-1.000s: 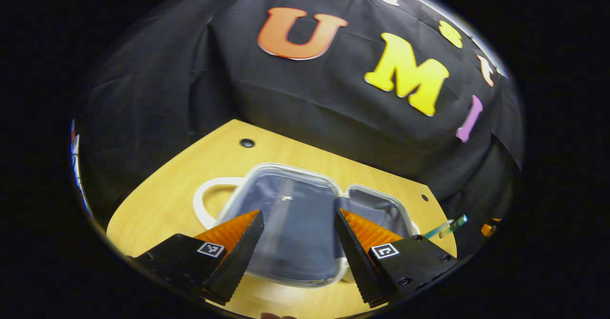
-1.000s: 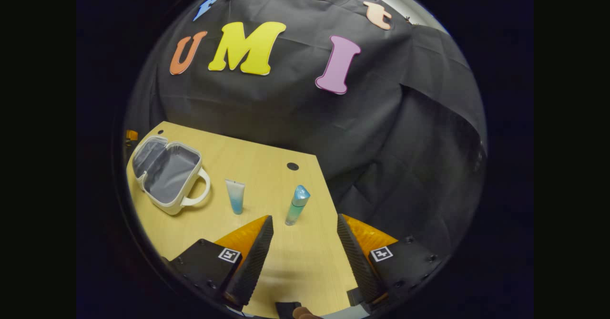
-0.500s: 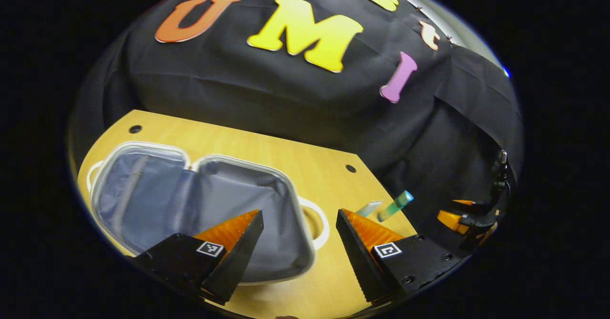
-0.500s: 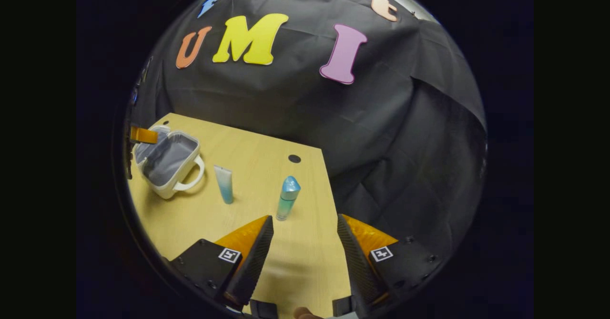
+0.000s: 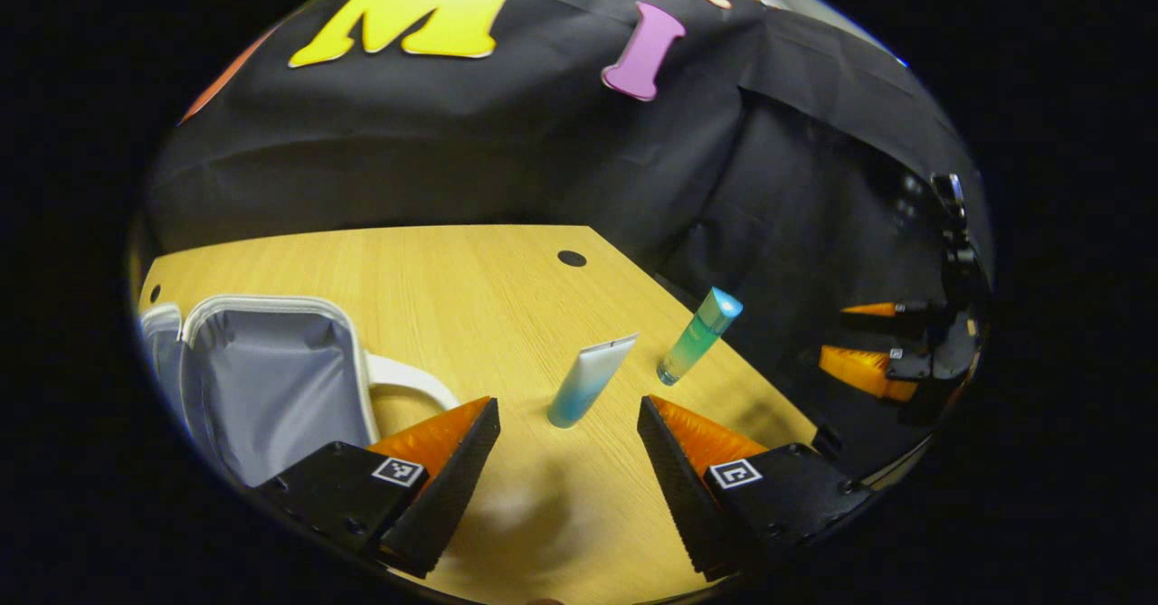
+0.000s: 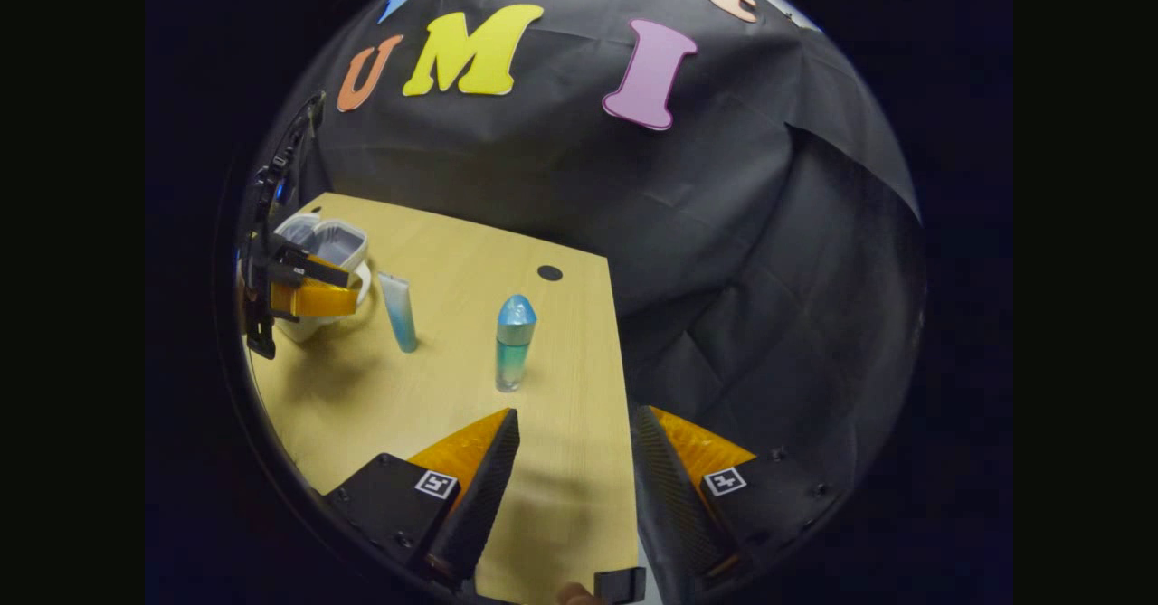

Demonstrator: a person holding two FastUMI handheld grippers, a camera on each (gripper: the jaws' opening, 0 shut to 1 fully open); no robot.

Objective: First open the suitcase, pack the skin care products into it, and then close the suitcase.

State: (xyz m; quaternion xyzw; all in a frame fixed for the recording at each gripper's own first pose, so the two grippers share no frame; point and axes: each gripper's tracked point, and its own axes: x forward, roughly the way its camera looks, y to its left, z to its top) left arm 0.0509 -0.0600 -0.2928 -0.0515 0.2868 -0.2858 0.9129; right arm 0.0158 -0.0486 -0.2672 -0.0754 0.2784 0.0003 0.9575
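Swung from the open suitcase [image 5: 262,379], left tongs [image 5: 565,478] gape toward the tube [image 5: 590,381]; right tongs [image 6: 568,478] gape.

Wood tabletop [image 5: 470,288] w/ open suitcase [image 5: 271,388] at left, tube [image 5: 590,379] lying beside upright bottle [image 5: 698,335], apart.

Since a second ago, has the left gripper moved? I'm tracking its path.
Yes. The left gripper has swung from over the open suitcase toward the tube.

- A bench [image 5: 470,279] of light wood lies ahead of the gripper, with a small round hole [image 5: 571,258] near its far edge.
- Black cloth [image 6: 561,180] hangs behind the bench.
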